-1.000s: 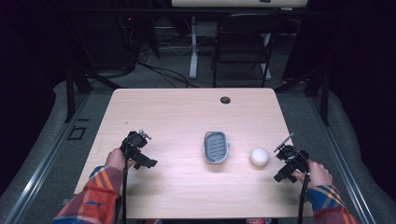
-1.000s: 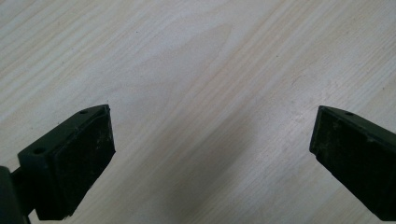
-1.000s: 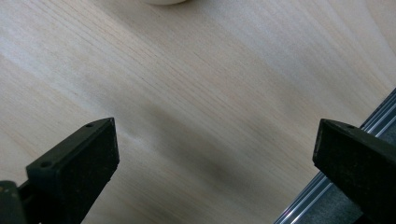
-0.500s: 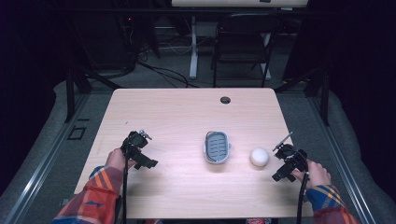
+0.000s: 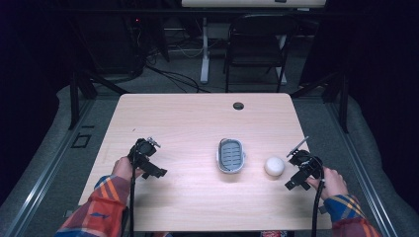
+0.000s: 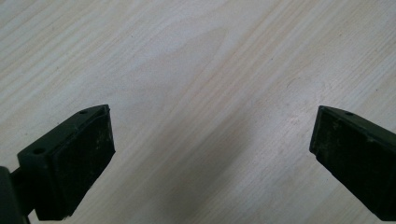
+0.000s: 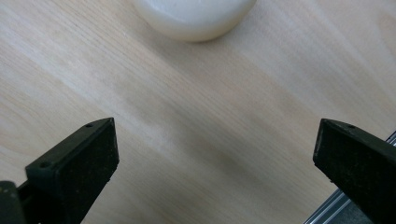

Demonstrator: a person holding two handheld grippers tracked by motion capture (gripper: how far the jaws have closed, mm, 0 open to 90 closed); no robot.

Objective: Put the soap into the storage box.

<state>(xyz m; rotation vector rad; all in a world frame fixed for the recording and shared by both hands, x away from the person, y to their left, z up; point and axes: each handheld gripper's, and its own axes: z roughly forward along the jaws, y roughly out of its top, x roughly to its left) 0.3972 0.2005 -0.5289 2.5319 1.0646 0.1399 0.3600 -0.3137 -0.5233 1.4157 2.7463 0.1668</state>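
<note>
A grey soap dish point(image 5: 230, 155) with a slatted inside lies at the middle of the wooden table point(image 5: 197, 118). Just right of it rests a round white soap bar point(image 5: 274, 166), whose lower edge shows at the top of the right gripper view point(image 7: 194, 16). My right gripper point(image 5: 295, 160) hovers close to the right of the soap, open, its jaws wide apart over bare wood point(image 7: 215, 154). My left gripper point(image 5: 143, 155) stands open over the left part of the table, nothing between its jaws point(image 6: 210, 149).
A round cable hole point(image 5: 238, 105) sits near the table's far edge. A black chair point(image 5: 257, 44) and a desk leg with cables stand beyond the table. A metal rail point(image 7: 336, 205) shows along the table's right edge.
My right gripper has crept a little forward and left, closer to the soap. The left gripper has held still.
</note>
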